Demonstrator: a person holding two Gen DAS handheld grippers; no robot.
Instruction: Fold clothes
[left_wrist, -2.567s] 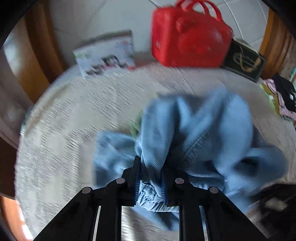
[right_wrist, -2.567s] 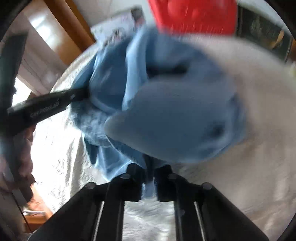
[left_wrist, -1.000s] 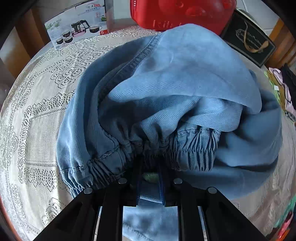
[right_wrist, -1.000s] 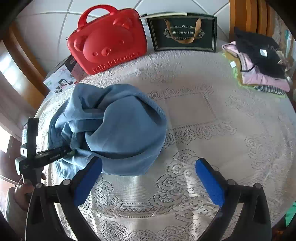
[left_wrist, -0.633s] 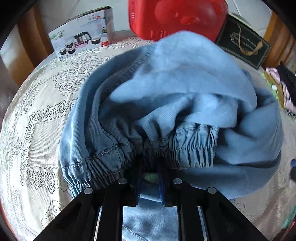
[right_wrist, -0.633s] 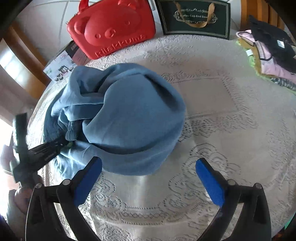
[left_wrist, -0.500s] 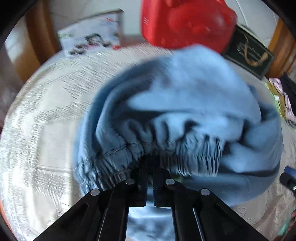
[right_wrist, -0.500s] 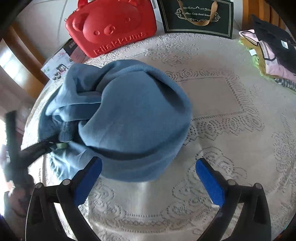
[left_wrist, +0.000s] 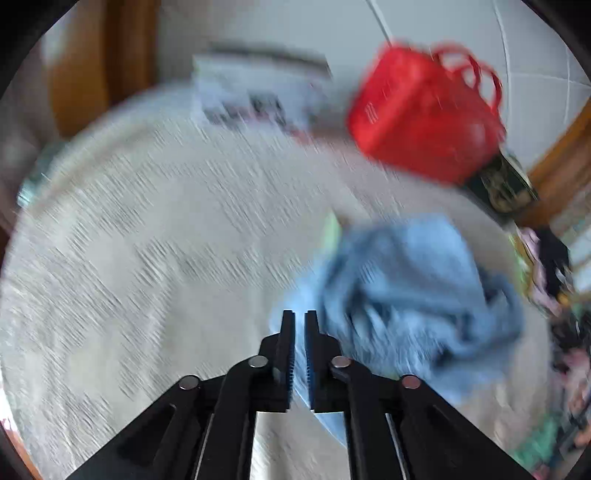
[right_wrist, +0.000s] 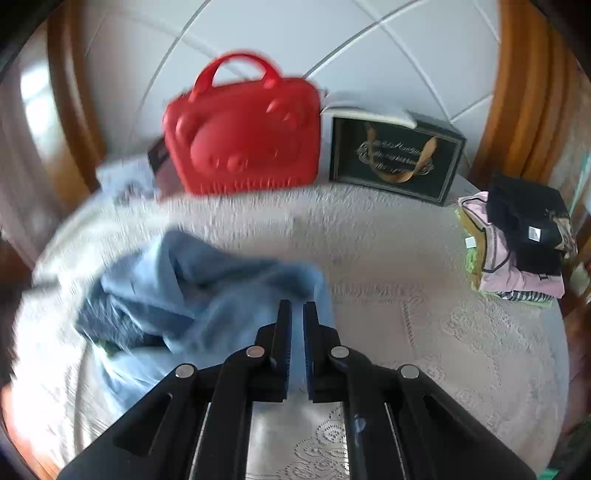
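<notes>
A crumpled light-blue garment (left_wrist: 406, 288) lies in a heap on the lace-covered round table (left_wrist: 147, 240). My left gripper (left_wrist: 300, 314) hangs just left of the heap. Its jaws are almost together and just starting to part, with nothing between them. In the right wrist view the same garment (right_wrist: 207, 288) lies to the left. My right gripper (right_wrist: 297, 304) hovers over its right edge. Its jaws are closing to a thin slit, and no cloth looks pinched in them. Both views are motion-blurred.
At the table's far side stand a red bear-face case (right_wrist: 243, 144), a dark gift box (right_wrist: 395, 158) and a white printed carton (left_wrist: 255, 96). A stack of folded clothes (right_wrist: 517, 243) sits at the right edge. Bare lace tablecloth (right_wrist: 424, 295) lies between the heap and the stack.
My left gripper let go of the garment's elastic waistband and pulled away up and to the left. My right gripper went from wide open to shut and rose.
</notes>
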